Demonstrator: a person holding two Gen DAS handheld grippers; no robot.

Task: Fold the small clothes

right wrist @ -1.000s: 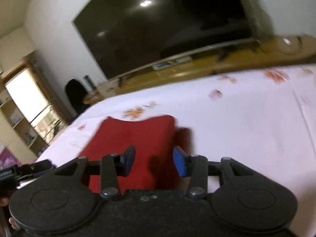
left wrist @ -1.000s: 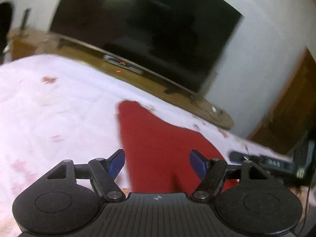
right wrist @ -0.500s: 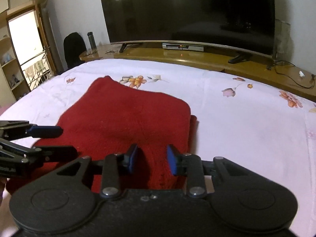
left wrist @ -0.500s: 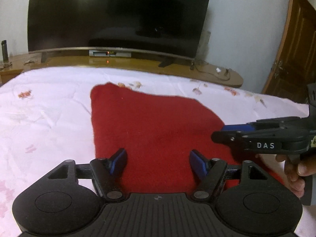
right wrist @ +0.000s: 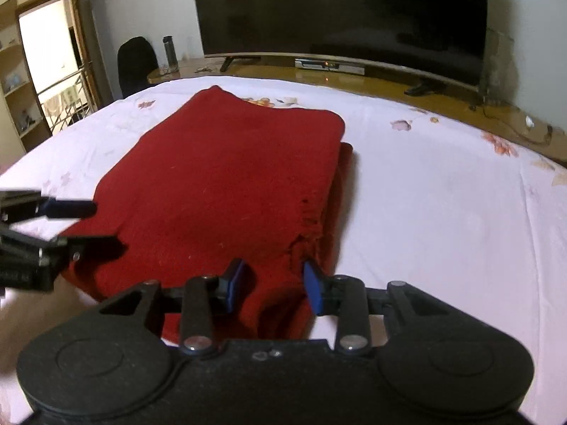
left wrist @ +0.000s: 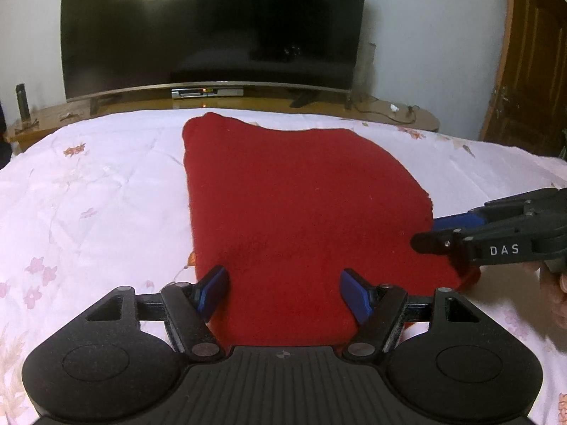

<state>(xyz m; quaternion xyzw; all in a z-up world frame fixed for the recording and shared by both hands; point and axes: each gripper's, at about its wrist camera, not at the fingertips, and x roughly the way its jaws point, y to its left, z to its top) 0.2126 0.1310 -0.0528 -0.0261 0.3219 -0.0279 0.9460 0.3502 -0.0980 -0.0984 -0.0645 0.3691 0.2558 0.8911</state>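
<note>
Fingers (left wrist: 212, 292) of my left gripper (left wrist: 283, 295) are spread wide, with nothing between them except the near edge of the red cloth (left wrist: 301, 219) that lies below. On my right gripper (right wrist: 274, 288) the fingers (right wrist: 313, 290) stand at a narrower gap, also open, and they sit over the near right corner of the same cloth, where I see a frayed edge; I cannot tell if the pads touch the fabric. From the left wrist view, my right gripper comes in at the right edge of the cloth, its blue tip close to the cloth border. From the right wrist view, my left gripper is at the left side of the cloth, near its lower left corner. This red cloth is folded and lies flat on the bed sheet (left wrist: 106, 191), which is white with small flowers, and on the right side a lower layer shows a little from under the top layer. Behind the cloth, past the far end of the bed, a long wooden stand (right wrist: 389, 81) carries a big dark television (left wrist: 212, 24). Right of the cloth, far back, is a brown door (left wrist: 531, 71).
</note>
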